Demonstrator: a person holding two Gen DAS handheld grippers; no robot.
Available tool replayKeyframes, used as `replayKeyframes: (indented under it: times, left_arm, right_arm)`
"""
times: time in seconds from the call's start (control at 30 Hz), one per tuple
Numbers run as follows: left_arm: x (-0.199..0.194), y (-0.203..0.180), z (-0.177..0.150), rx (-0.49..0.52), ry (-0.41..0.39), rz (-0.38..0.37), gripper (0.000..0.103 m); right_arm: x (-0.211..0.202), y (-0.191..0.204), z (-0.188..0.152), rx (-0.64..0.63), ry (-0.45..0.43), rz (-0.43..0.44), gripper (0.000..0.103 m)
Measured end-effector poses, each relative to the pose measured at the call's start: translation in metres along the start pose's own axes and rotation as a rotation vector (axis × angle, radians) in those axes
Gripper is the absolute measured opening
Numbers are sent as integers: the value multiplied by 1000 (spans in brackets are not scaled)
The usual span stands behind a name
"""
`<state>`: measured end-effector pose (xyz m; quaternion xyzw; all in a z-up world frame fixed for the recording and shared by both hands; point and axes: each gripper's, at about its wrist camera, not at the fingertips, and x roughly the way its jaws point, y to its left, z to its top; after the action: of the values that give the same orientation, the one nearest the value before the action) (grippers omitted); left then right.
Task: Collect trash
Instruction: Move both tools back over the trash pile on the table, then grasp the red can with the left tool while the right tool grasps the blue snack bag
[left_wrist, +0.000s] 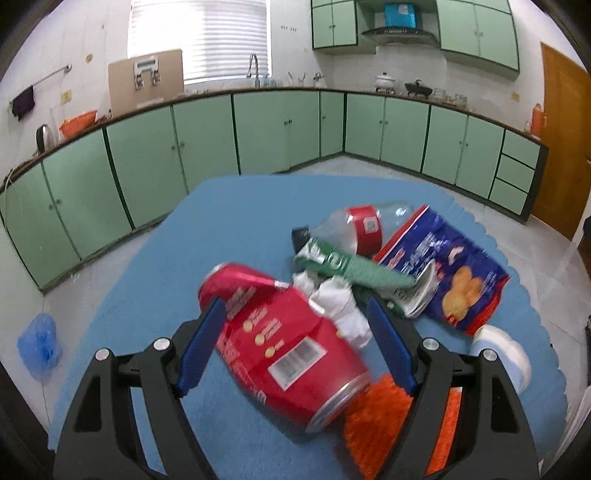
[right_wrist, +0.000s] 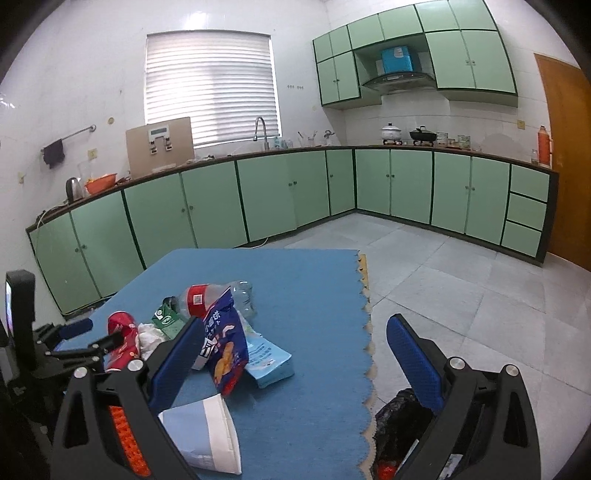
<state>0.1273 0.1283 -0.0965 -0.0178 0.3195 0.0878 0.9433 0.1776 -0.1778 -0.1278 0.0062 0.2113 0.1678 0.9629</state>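
Observation:
A pile of trash lies on the blue mat (left_wrist: 229, 221). My left gripper (left_wrist: 293, 328) is open, its blue fingers on either side of a red snack canister (left_wrist: 280, 343) lying on its side. Beside it are crumpled white tissue (left_wrist: 340, 302), a green carton (left_wrist: 351, 264), a clear bottle with a red label (left_wrist: 354, 229) and a blue chip bag (left_wrist: 443, 266). My right gripper (right_wrist: 295, 354) is open and empty above the mat's right edge. The chip bag (right_wrist: 225, 343), a light blue packet (right_wrist: 269, 358) and a white paper cup (right_wrist: 207, 432) lie near its left finger.
A black trash bag (right_wrist: 399, 424) sits on the floor below the mat's right edge. Green cabinets (right_wrist: 258, 195) line the far walls. A blue plastic bag (left_wrist: 38, 343) lies on the floor at the left. An orange brush-like thing (left_wrist: 384, 421) sits under my left gripper.

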Motion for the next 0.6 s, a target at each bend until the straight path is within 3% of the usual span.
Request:
replayKeyframes:
  times: [0.3,0.6]
  left_arm:
    - [25,-2,-10,8,70,3,77]
    - [28,19,-20,-28,113,18,77]
  right_arm:
    - [4,6,0,-12,4,-3,97]
    - [8,11,0,-22,16,11,97]
